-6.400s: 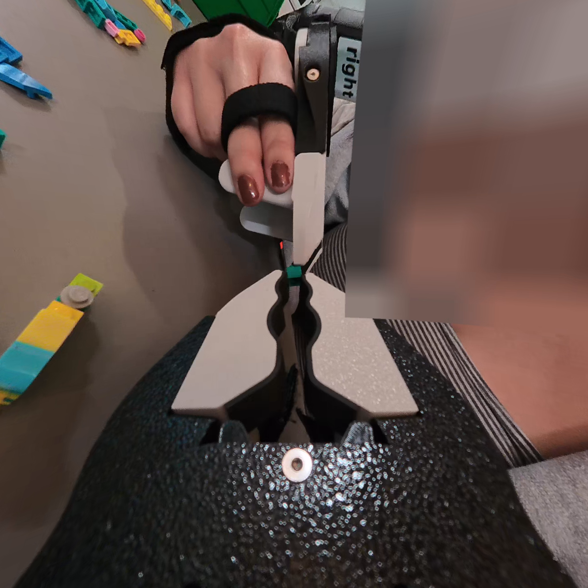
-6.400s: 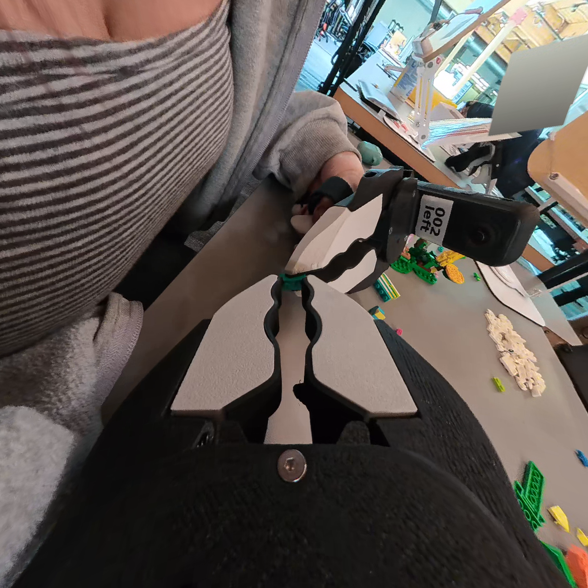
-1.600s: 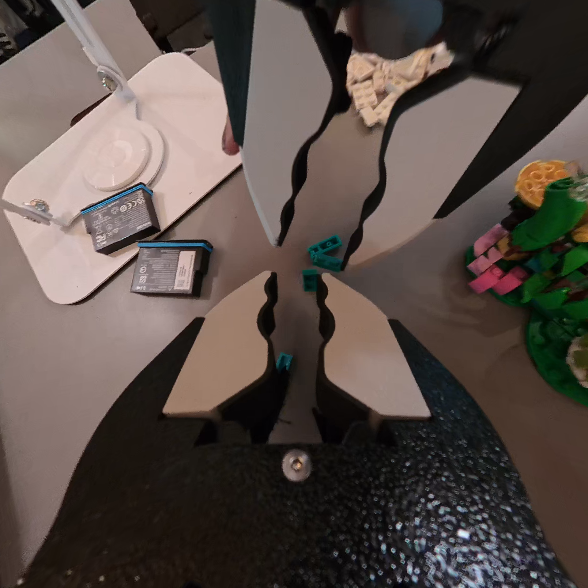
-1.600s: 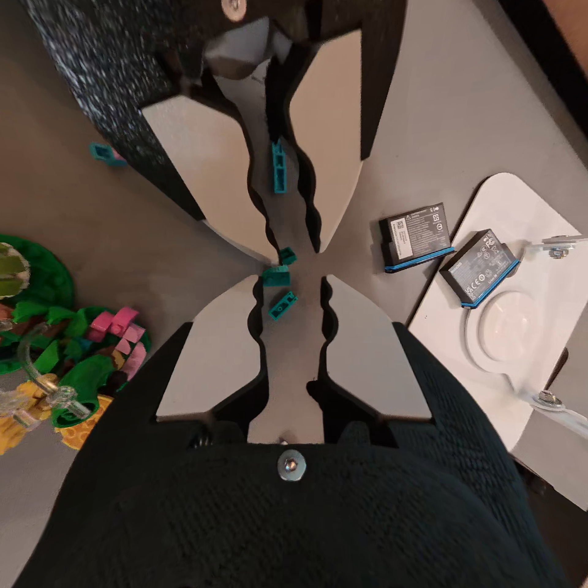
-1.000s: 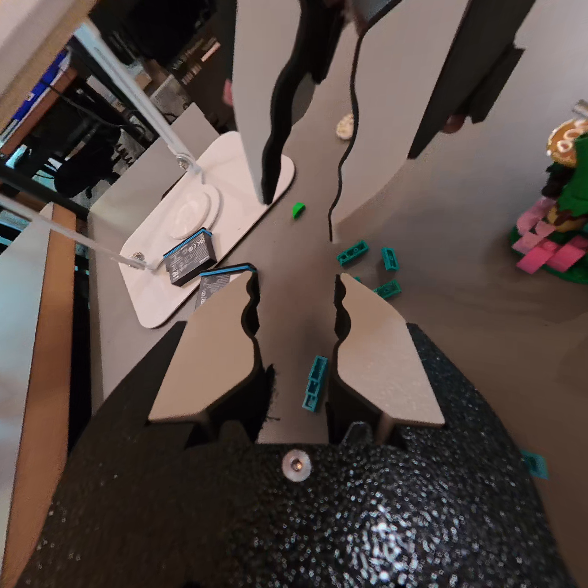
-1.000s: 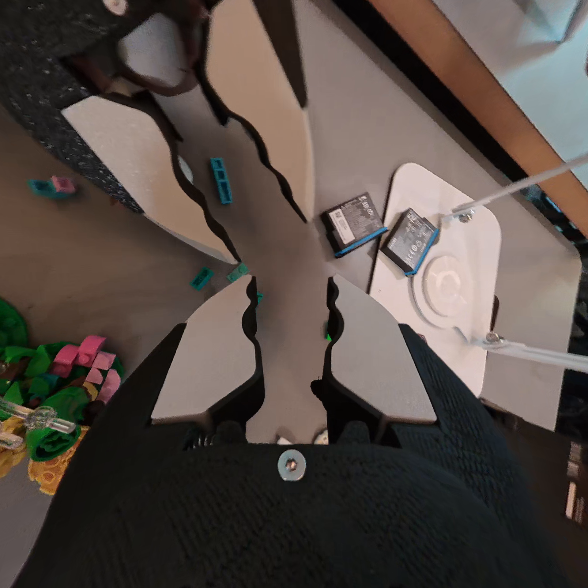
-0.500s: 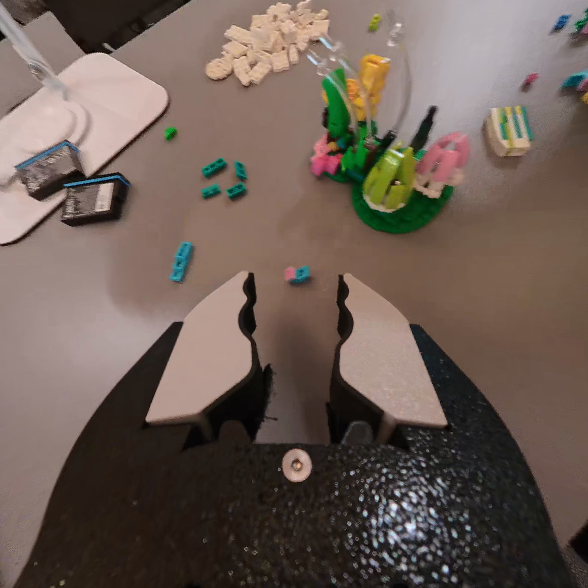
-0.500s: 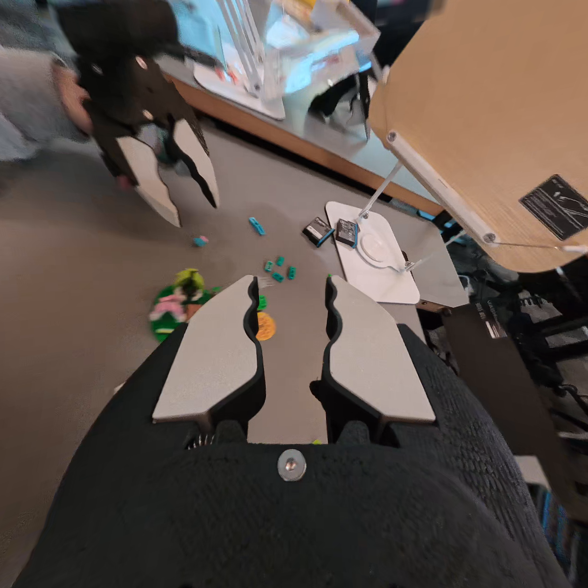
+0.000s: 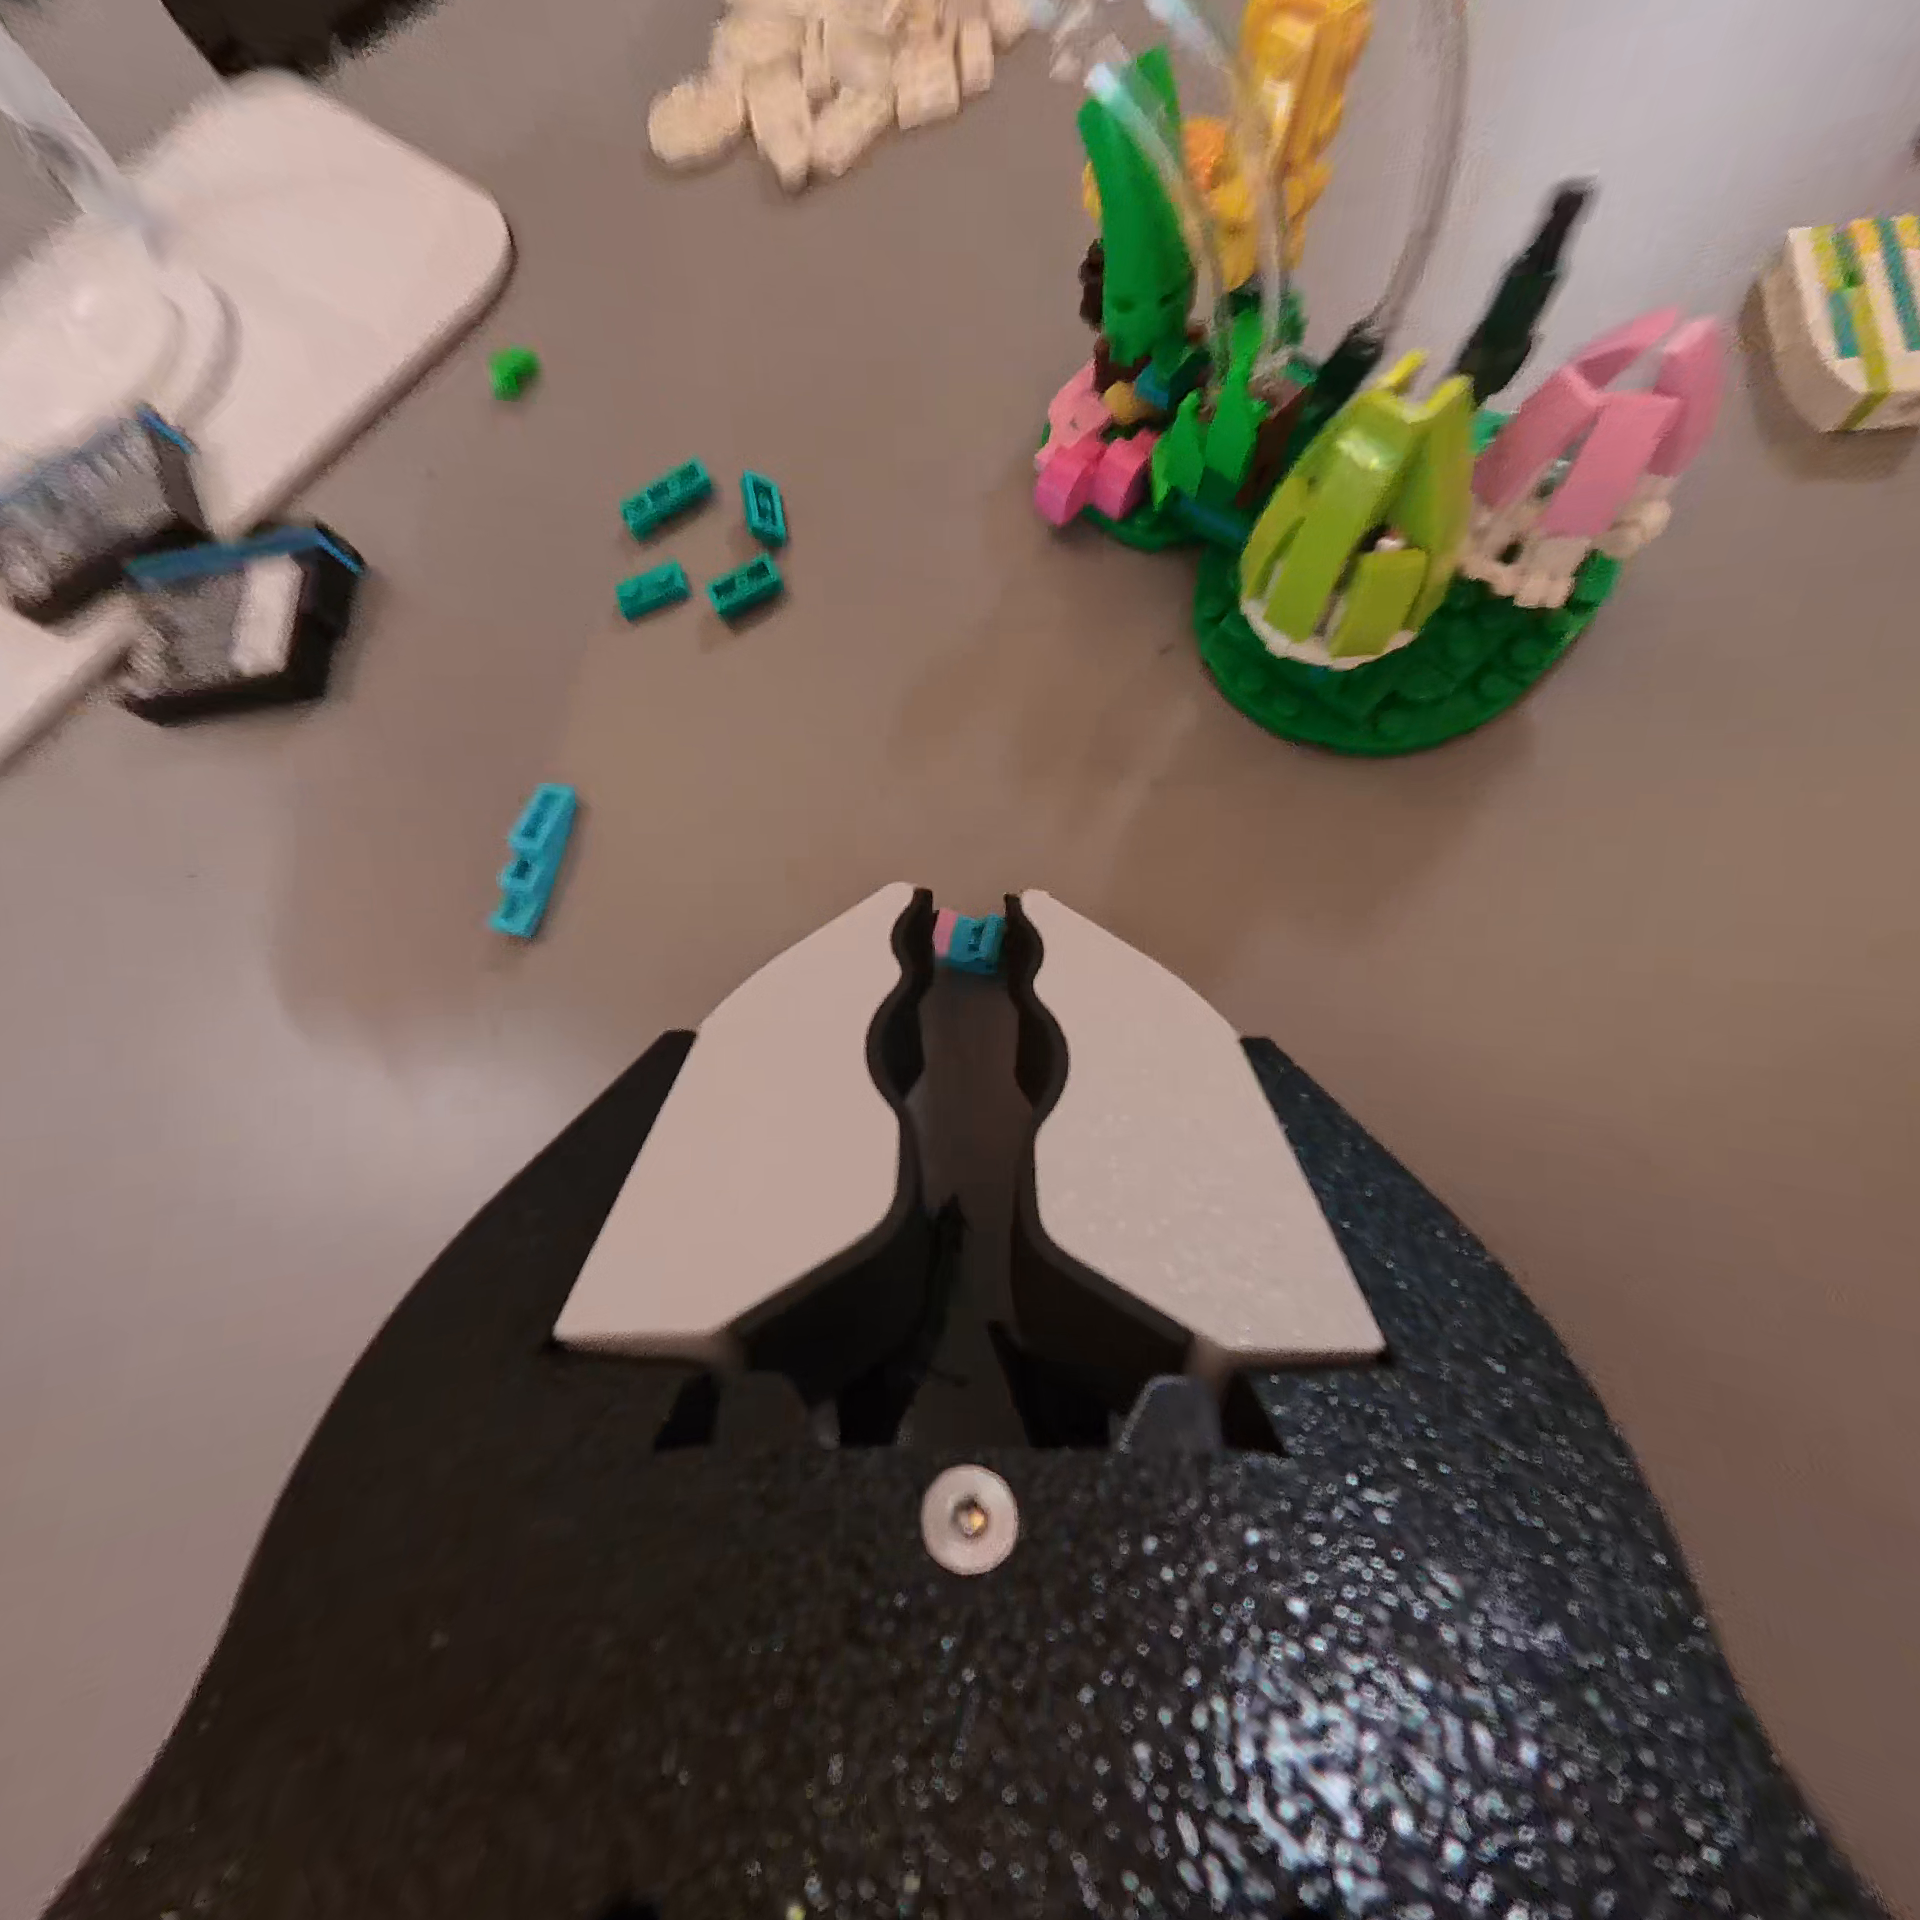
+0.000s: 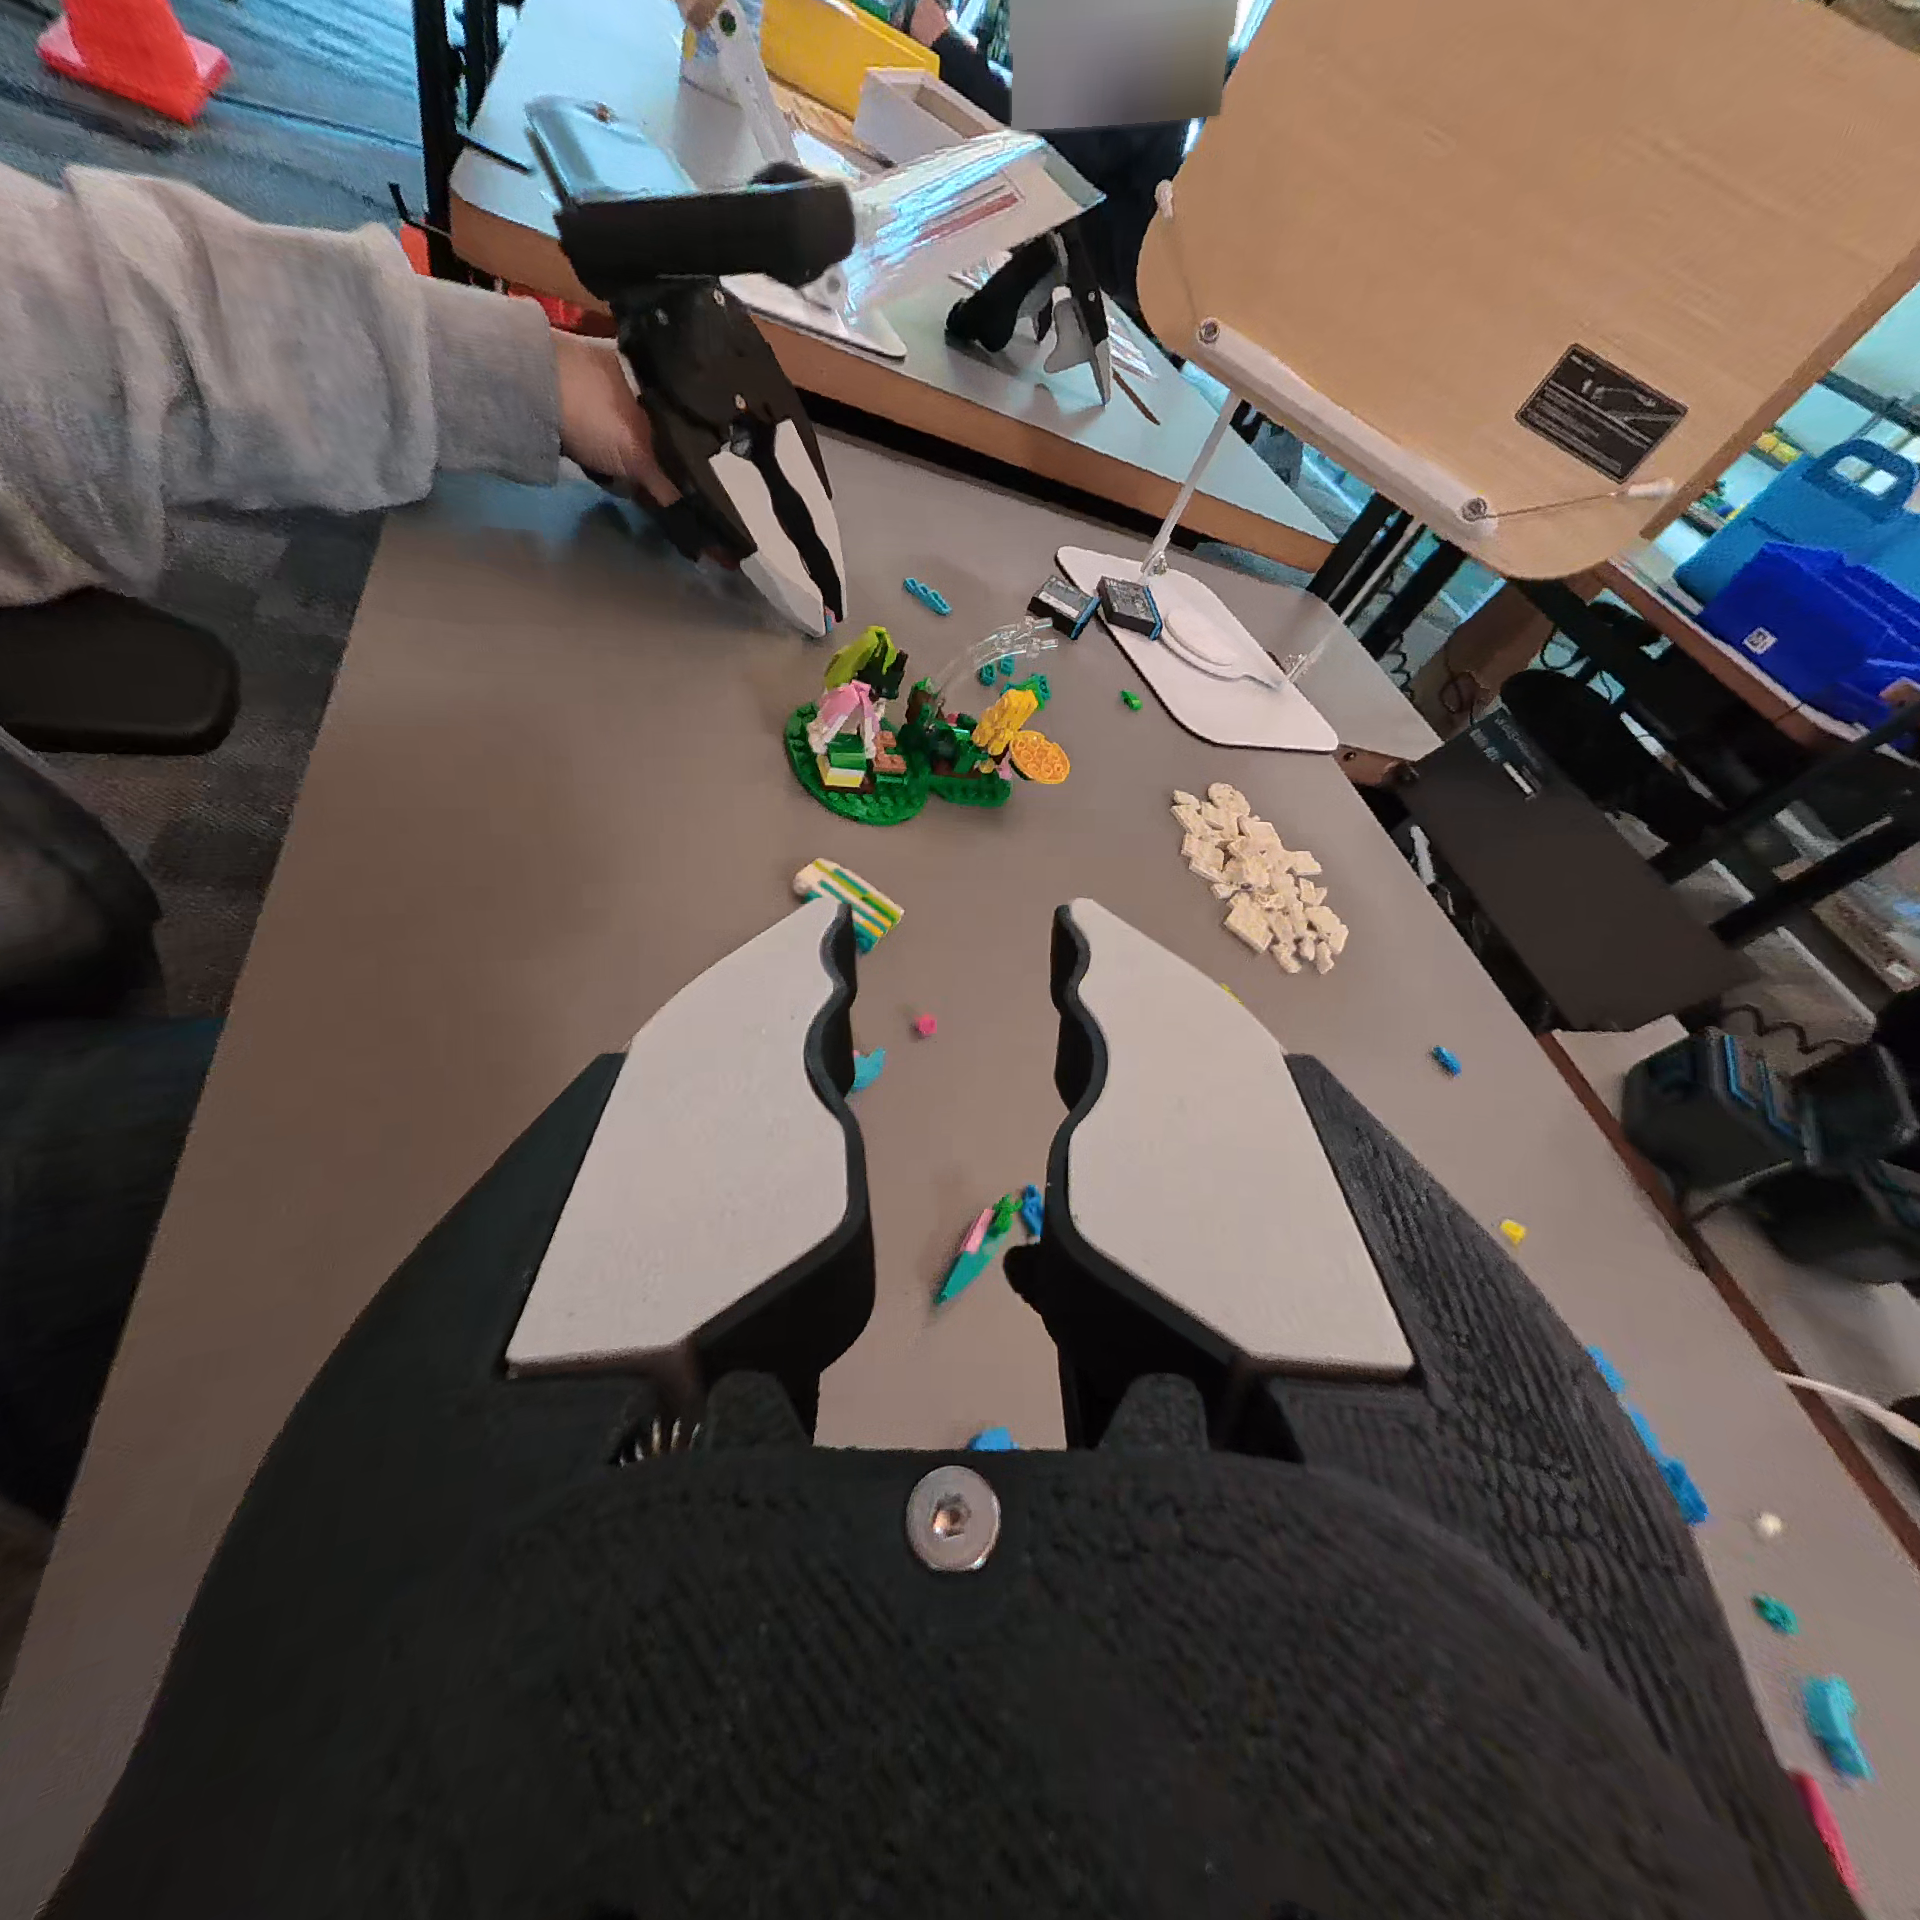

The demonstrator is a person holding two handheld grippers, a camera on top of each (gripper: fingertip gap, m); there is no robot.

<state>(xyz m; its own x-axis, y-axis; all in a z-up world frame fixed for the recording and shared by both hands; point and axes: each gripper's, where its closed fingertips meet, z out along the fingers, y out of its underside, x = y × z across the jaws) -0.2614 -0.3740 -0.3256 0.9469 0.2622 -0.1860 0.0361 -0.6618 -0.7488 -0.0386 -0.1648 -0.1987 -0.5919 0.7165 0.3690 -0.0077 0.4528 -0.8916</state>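
Pinching a small pink-and-teal brick pair crosswise between its fingertips, low over the grey table, the left hand-held gripper sat nearest the loose pieces: 4 teal bricks far left, 1 teal strip near left. The right hand-held gripper hung spread, holding nothing.

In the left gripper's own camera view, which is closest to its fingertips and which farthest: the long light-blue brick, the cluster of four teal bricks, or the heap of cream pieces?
From the left gripper:
1. Long light-blue brick, just left of the tips.
2. Cluster of four teal bricks, farther ahead, left.
3. Heap of cream pieces, at the top edge.
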